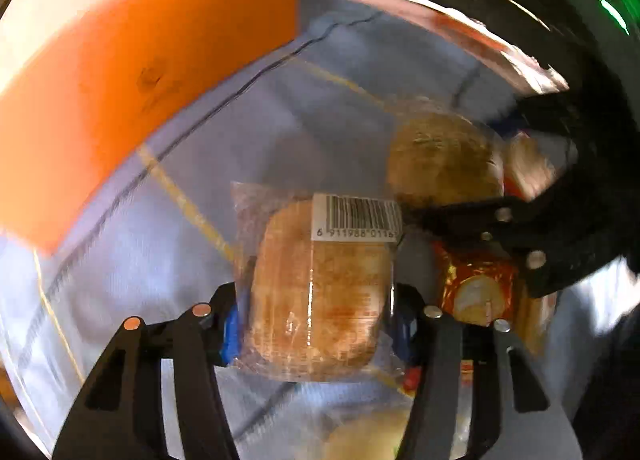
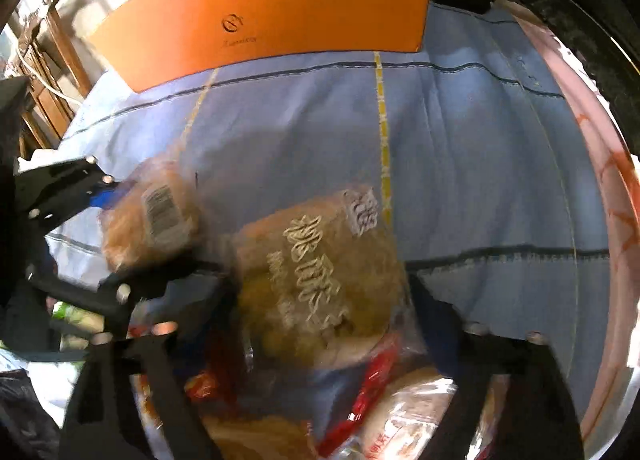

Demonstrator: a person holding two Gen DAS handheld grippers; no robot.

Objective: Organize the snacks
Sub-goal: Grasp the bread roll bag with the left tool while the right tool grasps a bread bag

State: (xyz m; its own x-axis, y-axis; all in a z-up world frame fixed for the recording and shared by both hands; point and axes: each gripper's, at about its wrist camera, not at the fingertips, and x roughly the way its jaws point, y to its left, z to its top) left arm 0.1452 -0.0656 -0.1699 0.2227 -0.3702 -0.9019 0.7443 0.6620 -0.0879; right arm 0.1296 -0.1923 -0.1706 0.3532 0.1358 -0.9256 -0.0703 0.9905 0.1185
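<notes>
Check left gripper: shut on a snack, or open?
Shut on the barcode pastry pack. In the left wrist view the left gripper has a finger against each side of the pack, which sits lifted above the blue cloth.

Blue cloth-covered surface carries an orange box at back, wrapped snack packs piled near front.

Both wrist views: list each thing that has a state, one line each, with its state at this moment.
left gripper: shut on the barcoded pastry.
barcoded pastry: sealed in clear wrap, held off the cloth.
right gripper: shut on the walnut cookie pack.
walnut cookie pack: sealed, held.
orange box: closed, lying on the blue cloth.
</notes>
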